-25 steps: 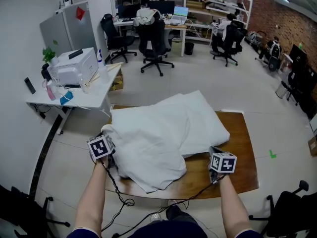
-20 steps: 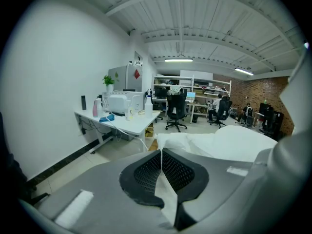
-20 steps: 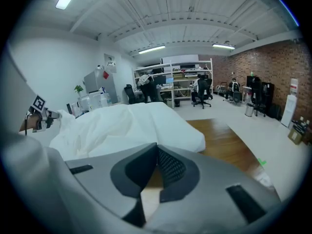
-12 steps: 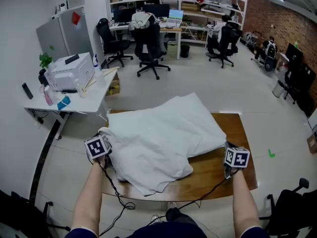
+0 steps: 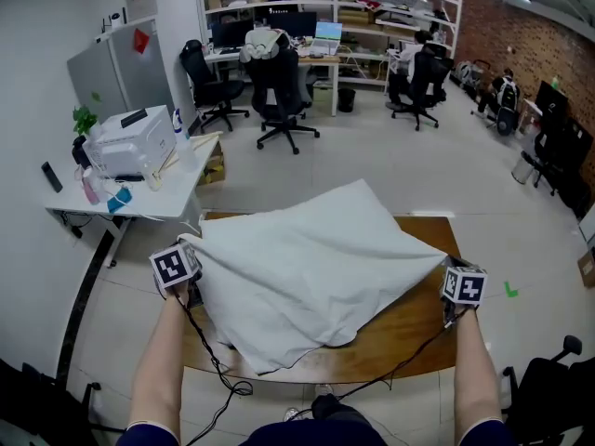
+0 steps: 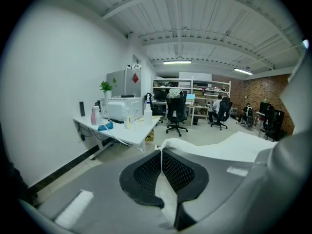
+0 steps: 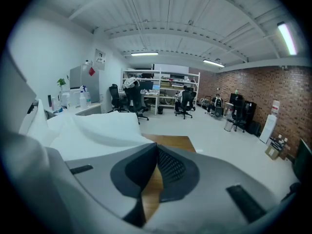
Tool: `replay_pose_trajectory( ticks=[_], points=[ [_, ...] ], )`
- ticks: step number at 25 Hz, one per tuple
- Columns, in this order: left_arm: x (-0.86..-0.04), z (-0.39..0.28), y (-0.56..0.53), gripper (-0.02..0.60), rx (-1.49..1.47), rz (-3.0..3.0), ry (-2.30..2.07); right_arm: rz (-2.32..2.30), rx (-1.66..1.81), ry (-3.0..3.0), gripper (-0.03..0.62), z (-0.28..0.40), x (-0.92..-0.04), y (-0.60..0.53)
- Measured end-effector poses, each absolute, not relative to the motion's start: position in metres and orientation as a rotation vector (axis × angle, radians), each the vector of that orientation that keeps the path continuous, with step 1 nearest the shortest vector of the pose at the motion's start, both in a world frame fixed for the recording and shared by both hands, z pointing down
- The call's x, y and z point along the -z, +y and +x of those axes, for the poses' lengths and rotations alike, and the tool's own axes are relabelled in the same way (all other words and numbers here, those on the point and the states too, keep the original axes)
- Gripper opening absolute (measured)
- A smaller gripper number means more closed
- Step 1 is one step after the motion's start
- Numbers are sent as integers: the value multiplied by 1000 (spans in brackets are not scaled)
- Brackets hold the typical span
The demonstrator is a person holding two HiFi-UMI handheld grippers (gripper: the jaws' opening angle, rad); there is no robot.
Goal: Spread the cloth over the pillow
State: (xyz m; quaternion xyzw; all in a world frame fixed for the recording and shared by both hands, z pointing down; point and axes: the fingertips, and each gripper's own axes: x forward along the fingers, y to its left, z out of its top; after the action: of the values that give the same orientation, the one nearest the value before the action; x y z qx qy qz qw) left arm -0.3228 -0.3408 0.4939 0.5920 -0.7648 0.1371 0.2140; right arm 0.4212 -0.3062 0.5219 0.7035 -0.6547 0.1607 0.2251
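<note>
1. White cloth (image 5: 316, 268) is stretched out over the wooden table (image 5: 414, 328), drawn between our two grippers.
2. Our left gripper (image 5: 191, 252) is at the table's left end. In the left gripper view its jaws are pressed together, with a fold of the cloth pinched between the pads (image 6: 181, 172). The fabric runs down through the gap and away over the jaw tips.
3. Our right gripper (image 5: 447, 268) is at the table's right end. Its jaws are closed too. In the head view a corner of the cloth runs straight into its tips. In the right gripper view the fabric comes up against the left jaw, and bare wood shows below the pads (image 7: 171, 167).
4. The cloth reads as a rough diamond. One corner is at each gripper, a third rests near the table's near edge, and the fourth is at the far side, where the fabric humps up.
5. We cannot make out the pillow; the cloth covers that part of the table.
6. Bare wood shows only along the near right side.
7. Cables (image 5: 212, 347) hang from the grippers below the table edge.
8. Beyond the table, to the left, a white desk (image 5: 163, 203) carries a printer (image 5: 130, 142). Black chairs (image 5: 279, 91) stand farther back.
</note>
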Motion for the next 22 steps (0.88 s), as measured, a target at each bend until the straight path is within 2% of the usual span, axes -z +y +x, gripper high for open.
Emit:
replay_pose_trajectory(
  ticks=[17,22],
  points=[
    [-483,-296,-377,15,-414,1729,-2083,2090,-545,-1583,18,522,-547,-243],
    [-494,-287,-382,15,-449,1726,-2050,2102,-585,-1549,18,529,-555,-228]
  ],
)
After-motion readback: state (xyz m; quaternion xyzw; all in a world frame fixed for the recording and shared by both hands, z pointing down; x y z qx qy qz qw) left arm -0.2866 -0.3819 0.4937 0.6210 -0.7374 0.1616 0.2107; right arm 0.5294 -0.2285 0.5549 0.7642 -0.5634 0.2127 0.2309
